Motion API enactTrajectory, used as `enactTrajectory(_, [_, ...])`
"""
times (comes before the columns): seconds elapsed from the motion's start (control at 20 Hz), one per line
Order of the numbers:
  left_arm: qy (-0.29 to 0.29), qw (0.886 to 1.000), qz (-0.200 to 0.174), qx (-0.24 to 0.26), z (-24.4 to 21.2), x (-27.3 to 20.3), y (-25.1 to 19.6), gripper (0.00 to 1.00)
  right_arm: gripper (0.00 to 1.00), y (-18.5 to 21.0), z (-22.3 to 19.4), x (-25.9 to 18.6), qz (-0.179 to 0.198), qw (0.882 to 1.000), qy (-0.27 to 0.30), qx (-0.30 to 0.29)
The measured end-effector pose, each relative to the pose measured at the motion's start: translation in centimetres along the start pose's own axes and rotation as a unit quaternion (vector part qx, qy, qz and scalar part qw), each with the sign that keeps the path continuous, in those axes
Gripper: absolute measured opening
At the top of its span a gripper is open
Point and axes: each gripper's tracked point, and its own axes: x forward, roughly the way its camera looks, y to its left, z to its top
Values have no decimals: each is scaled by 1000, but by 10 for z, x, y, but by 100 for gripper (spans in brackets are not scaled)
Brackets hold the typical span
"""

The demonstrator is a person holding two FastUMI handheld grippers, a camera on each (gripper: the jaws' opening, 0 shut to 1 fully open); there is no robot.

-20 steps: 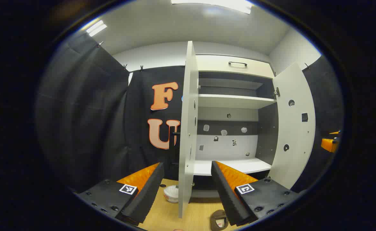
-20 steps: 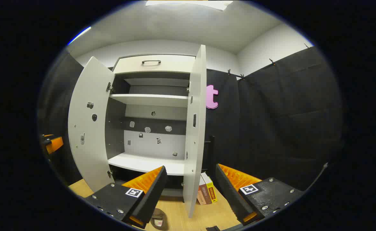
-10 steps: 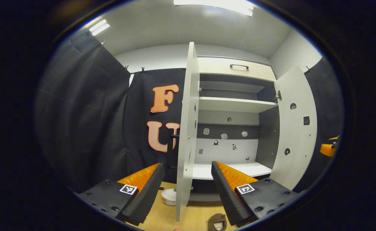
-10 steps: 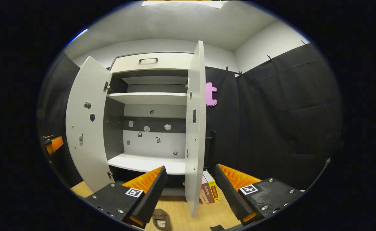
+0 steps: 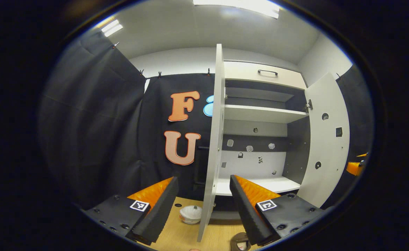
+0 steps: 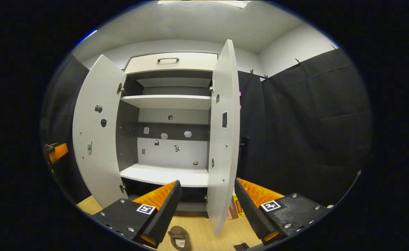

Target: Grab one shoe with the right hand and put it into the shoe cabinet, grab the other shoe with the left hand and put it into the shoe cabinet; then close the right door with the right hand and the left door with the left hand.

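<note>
The white shoe cabinet [image 5: 260, 113] [image 6: 169, 101] stands with both doors swung out and bare shelves inside. In the left gripper view its left door [image 5: 215, 146] is edge-on just ahead of my open left gripper [image 5: 204, 205], and the right door [image 5: 326, 139] hangs wide. In the right gripper view the right door [image 6: 223, 139] rises right in front of my open right gripper [image 6: 206, 209], with the left door [image 6: 96, 136] at the far side. A brown shoe [image 6: 178, 238] [image 5: 239, 241] lies on the wooden floor [image 6: 197, 230] below both grippers.
A white bowl [image 5: 190, 214] sits on the floor left of the left door. Boxes [image 6: 235, 207] stand on the floor behind the right door. Each view catches the other gripper at its edge: the right one [image 5: 354, 167], the left one [image 6: 56, 153]. Black cloth walls close both sides.
Both views have shifted: the left door now sits further right in the left gripper view, and the right door has come closer and further right in the right gripper view, hiding most of the boxes.
</note>
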Motion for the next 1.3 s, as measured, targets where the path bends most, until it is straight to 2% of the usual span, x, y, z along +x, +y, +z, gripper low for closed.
enactTrajectory(0.05, [-2,1000,0,0,0,2,1,99,94,2,-5,2,-1,1000,2,2])
enactTrajectory(0.2, [0,1000,0,14,2,5,5,93,93,14,-34,8,2,1000,29,3])
enactTrajectory(0.25, [-1,1000,-1,14,3,6,7,96,93,17,-46,9,4,999,41,-1])
enactTrajectory(0.3, [0,1000,-4,11,3,7,6,93,93,21,-60,10,6,998,54,-5])
enactTrajectory(0.35, [4,1000,-8,7,1,8,5,96,93,25,-78,11,9,998,69,-7])
enactTrajectory(0.45, [8,1000,-9,3,-3,7,8,94,93,32,-115,14,13,995,99,-10])
enactTrajectory(0.5, [10,1000,-6,1,-5,6,10,96,93,35,-136,16,16,993,116,-10])
enactTrajectory(0.55, [11,1000,-4,-1,-7,6,11,93,93,39,-159,16,21,990,137,-10])
enactTrajectory(0.6, [11,1000,1,-3,-9,4,13,96,93,42,-180,16,24,987,157,-8])
enactTrajectory(0.65, [15,1000,5,-3,-12,3,16,93,93,44,-200,18,27,985,173,-6])
enactTrajectory(0.7, [20,1000,7,-2,-15,0,17,96,94,46,-219,19,30,983,183,-5])
enactTrajectory(0.8, [26,1000,10,6,-18,-8,22,96,94,52,-258,18,36,978,204,0])
enactTrajectory(0.9, [24,999,20,18,-14,-14,32,96,93,58,-300,15,40,969,244,7])
enactTrajectory(0.95, [24,999,25,23,-14,-16,36,93,92,59,-320,15,39,965,259,11])
enactTrajectory(1.15, [20,998,44,34,-6,-24,51,99,78,68,-390,16,38,946,323,13])
enactTrajectory(1.2, [20,998,48,38,-6,-26,54,93,65,72,-403,16,44,941,336,12])
enactTrajectory(1.25, [21,998,51,41,-6,-28,57,96,67,75,-414,18,47,938,344,11])
enactTrajectory(1.3, [22,997,54,44,-7,-30,59,96,62,77,-424,21,48,934,353,9])
